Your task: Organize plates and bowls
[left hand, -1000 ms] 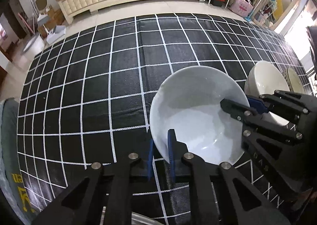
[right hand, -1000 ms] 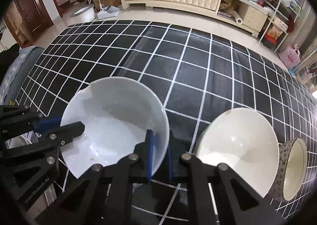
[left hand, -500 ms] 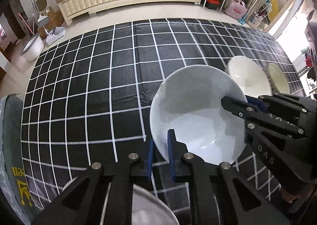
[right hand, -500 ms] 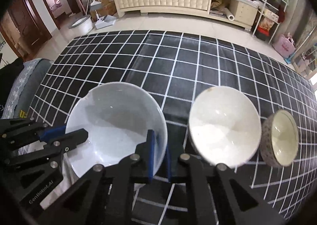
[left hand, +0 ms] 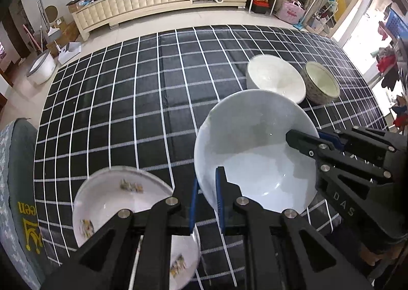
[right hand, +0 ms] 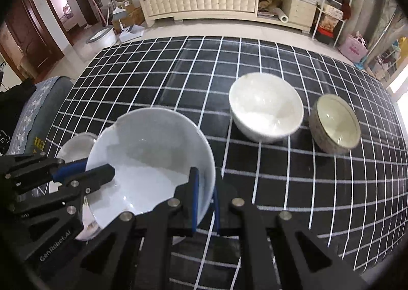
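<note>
two claws are holding one white bowl above the surface

the left claw (left hand: 206, 198) and the right claw (right hand: 204, 200) are each pinching the rim of the big white bowl (left hand: 255, 152) from opposite sides, lifted over the checked surface (left hand: 127, 101). its rim looks chipped, so a thin grip may be slipping if the claws are pulling apart. a patterned bowl (left hand: 109, 195) is sitting just below it, and a white bowl (right hand: 265, 106) and speckled bowl (right hand: 334, 124) are standing further off.

A checked cloth (left hand: 127, 111) covers the table. At twelve o'clock stands a cream sideboard (right hand: 199, 5), a pink bag (left hand: 293, 10) at one, a basin (left hand: 40, 70) at ten.
</note>
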Motion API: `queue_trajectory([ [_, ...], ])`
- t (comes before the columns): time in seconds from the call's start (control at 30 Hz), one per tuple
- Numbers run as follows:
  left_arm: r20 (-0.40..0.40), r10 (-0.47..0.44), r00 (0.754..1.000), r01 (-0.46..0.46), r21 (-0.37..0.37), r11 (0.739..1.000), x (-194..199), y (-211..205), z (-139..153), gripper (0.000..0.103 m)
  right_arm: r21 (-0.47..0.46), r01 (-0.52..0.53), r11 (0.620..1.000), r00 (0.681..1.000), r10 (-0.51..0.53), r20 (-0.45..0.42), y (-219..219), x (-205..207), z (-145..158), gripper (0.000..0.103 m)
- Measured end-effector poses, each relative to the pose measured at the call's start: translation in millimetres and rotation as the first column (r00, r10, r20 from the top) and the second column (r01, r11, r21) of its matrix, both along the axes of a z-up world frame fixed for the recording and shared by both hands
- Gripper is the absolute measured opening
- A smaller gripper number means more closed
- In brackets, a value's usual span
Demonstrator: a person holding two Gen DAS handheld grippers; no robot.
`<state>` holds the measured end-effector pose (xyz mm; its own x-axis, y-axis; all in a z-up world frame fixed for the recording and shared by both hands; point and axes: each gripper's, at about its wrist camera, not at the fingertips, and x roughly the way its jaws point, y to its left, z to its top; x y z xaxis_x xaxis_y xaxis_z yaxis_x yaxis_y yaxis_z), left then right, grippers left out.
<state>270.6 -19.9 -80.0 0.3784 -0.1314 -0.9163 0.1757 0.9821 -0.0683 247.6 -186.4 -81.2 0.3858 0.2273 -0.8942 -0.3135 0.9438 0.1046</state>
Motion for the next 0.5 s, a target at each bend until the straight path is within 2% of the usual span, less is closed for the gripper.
queue_trajectory([
  [0.17, -0.03, 0.0, 1.0, 0.0, -0.009, 1.0, -24.0, -0.2, -12.3, 0.011, 0.005, 0.012, 1.0, 1.0, -0.012, -0.022, -5.4, -17.6, -10.1, 0.013],
  [0.5, -0.112, 0.016, 0.994, -0.017, -0.006, 1.0, -47.7, -8.2, -50.8, 0.011, 0.004, 0.016, 1.0, 0.993, -0.015, -0.117, -9.5, -33.1, -51.7, 0.013],
])
